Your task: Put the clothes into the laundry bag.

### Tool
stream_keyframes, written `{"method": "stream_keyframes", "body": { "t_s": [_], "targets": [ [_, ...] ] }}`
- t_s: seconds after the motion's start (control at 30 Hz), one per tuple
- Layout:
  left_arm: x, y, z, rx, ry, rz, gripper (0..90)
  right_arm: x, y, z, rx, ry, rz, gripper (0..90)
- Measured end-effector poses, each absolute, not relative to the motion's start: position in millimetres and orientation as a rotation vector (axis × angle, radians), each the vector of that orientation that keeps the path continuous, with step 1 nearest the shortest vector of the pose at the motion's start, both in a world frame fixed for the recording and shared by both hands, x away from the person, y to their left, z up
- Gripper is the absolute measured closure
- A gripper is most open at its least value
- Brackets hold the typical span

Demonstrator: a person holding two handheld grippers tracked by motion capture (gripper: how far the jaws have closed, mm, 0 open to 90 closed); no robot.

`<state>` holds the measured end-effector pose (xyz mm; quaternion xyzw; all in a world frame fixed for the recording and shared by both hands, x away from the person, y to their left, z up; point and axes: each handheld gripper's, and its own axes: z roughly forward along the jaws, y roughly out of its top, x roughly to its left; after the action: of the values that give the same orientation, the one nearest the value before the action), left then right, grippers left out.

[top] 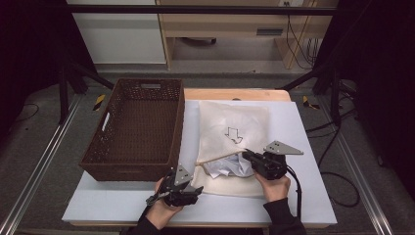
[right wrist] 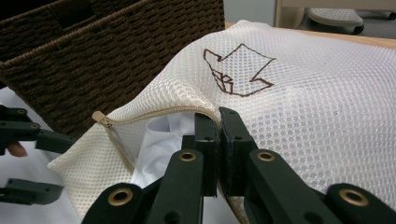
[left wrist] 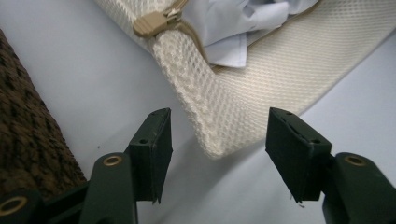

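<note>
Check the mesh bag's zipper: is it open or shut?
Open. The mesh bag gapes along its zipper, white cloth showing inside, and the right tongs hold the upper edge lifted.

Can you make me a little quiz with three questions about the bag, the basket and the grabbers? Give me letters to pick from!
1. Where is the basket?
A) left of the mesh bag
B) on top of the bag
C) on the floor

2. What colour is the arrow drawing on the bag?
A) red
B) brown
C) green

3. What is the right gripper doing?
A) hanging open
B) holding the basket
C) pinching the bag's top edge

Answers: 1 A, the basket sits beside the bag on the table. 2 B, its stitched lines look brown. 3 C, its fingers are shut on the mesh by the zip, while the left gripper is open.
</note>
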<state>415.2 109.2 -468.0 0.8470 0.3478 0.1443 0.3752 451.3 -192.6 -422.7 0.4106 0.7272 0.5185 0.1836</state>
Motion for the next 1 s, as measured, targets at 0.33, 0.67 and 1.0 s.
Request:
{"method": "stream_keyframes", "body": {
  "t_s": [0.33,0.67,1.0],
  "targets": [
    [427.9,113.7,-471.4,2.099,0.889,0.28,81.5,451.5,-190.8,-424.4,1.149,2.065,1.445,86.7],
    [400.8,112.8,-473.4,2.214,0.816,0.361,83.3,444.4,-188.0,-426.2,1.126,2.111,1.43,84.3],
    [402.4,114.2,-481.7,2.198,0.805,0.348,82.6,429.8,-187.2,-427.8,1.074,2.041,1.375,45.3]
  ]
}}
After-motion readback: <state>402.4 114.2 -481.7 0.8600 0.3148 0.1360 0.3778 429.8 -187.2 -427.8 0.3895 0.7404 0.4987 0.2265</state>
